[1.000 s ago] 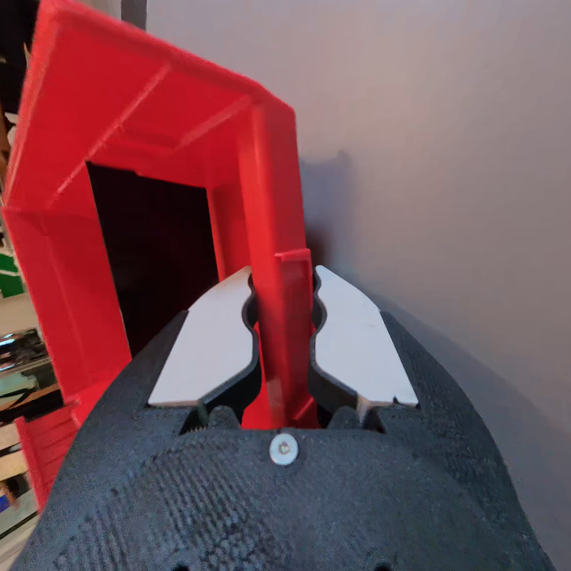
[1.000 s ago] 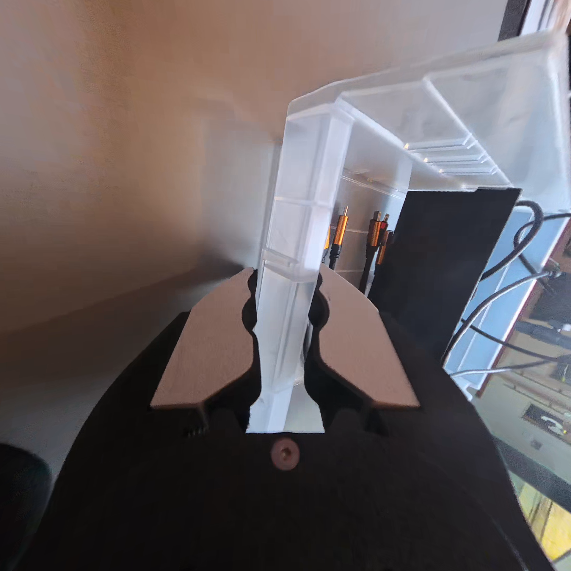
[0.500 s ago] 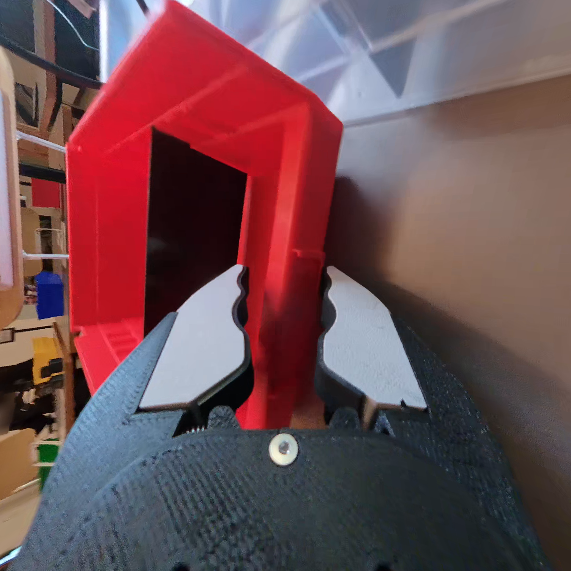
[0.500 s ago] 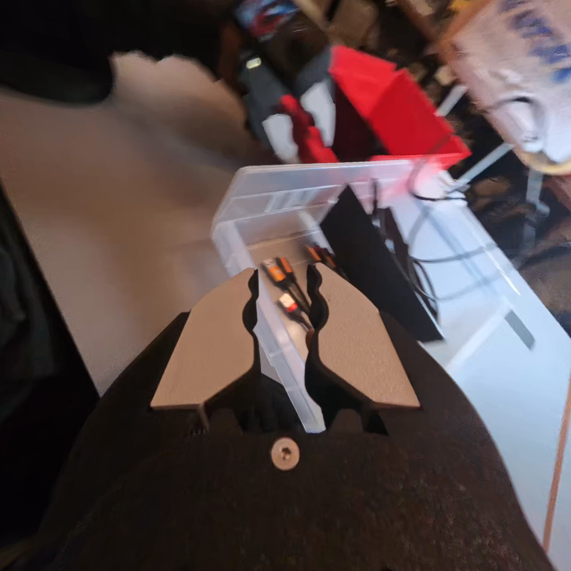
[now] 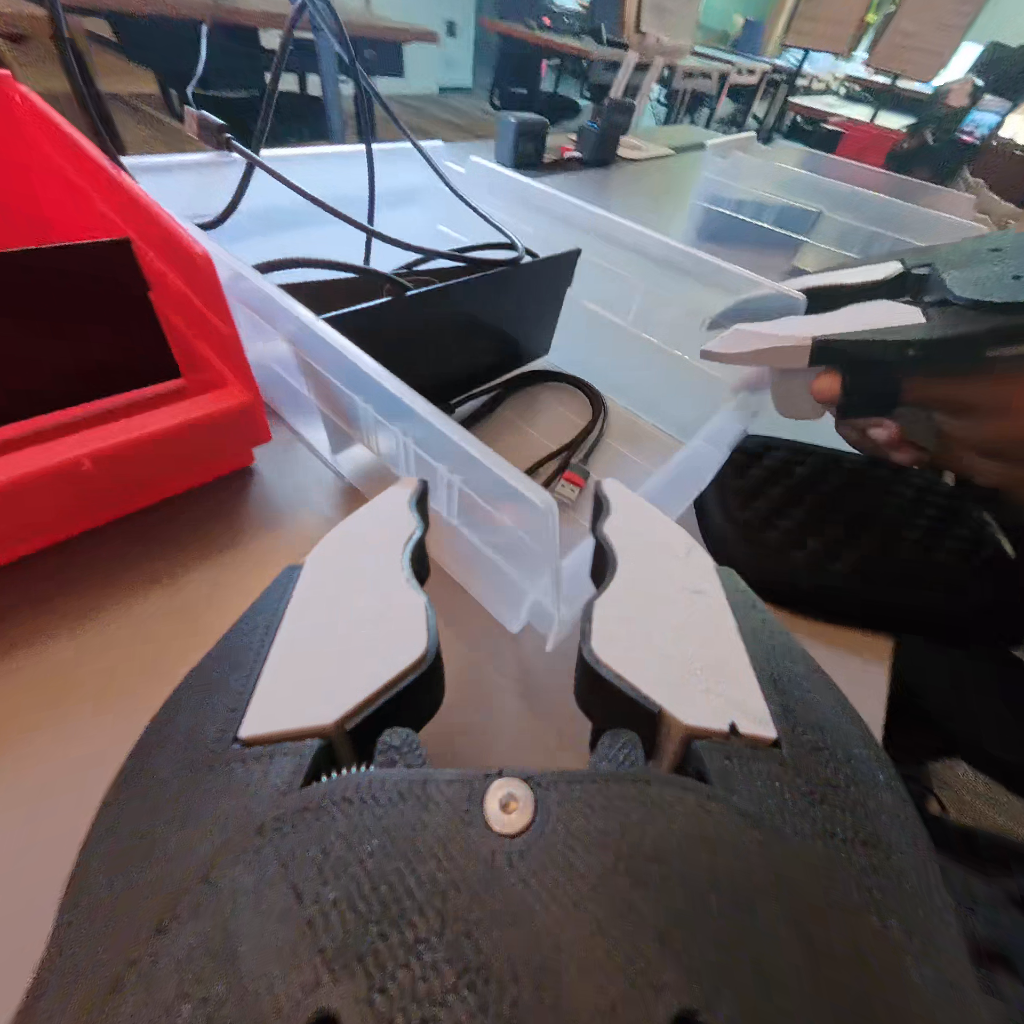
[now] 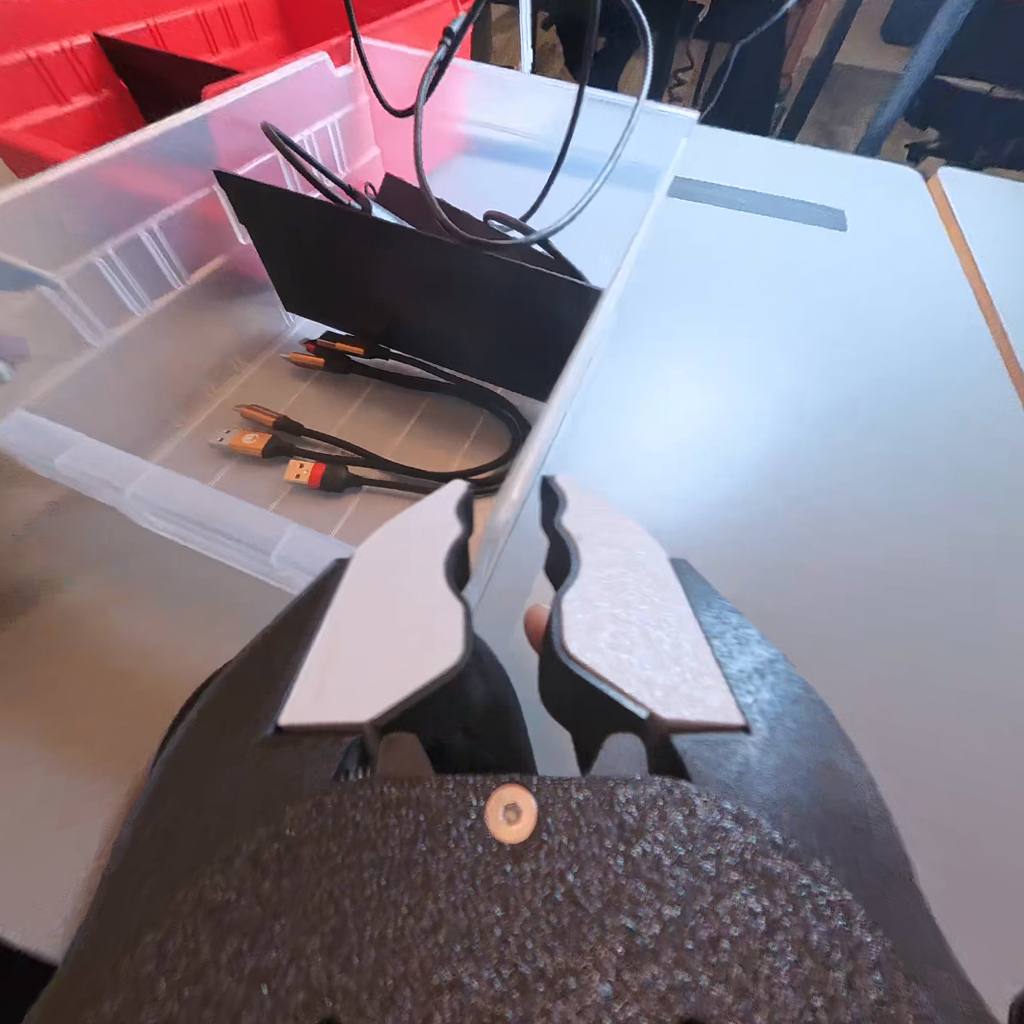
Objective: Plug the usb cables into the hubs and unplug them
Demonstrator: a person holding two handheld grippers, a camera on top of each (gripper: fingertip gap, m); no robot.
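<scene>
A clear plastic bin [image 6: 138, 487] lies on the table. In its front part lie several black USB cables with orange [image 6: 249, 443] and red [image 6: 310, 474] plug ends. A black divider [image 6: 415, 288] crosses the bin, and thin cables rise from behind it. No hub shows clearly. My right gripper [image 6: 505, 487] is shut on the bin's right wall, and it also shows in the left wrist view [image 5: 742, 327]. My left gripper [image 5: 507, 487] is open and empty, and the bin's near corner [image 5: 532, 554] lies between its fingers. A red-tipped plug [image 5: 573, 482] lies just beyond.
A red bin [image 5: 111, 443] with a black divider stands left of the clear bin, touching it; it also shows in the right wrist view [image 6: 55, 83]. White tabletop [image 6: 776, 415] with a grey strip lies right. A hand [image 5: 886, 432] holds the right gripper. Desks stand behind. Left tips and right tips are each some 10 centimetres from the red-tipped plug [image 5: 573, 482]. My right wrist view [image 6: 312, 475] looks at it from another angle.
Both bins went from tipped up to flat on the table. My left gripper let go of the red bin's wall and opened. My right gripper stays on the clear bin's wall.
</scene>
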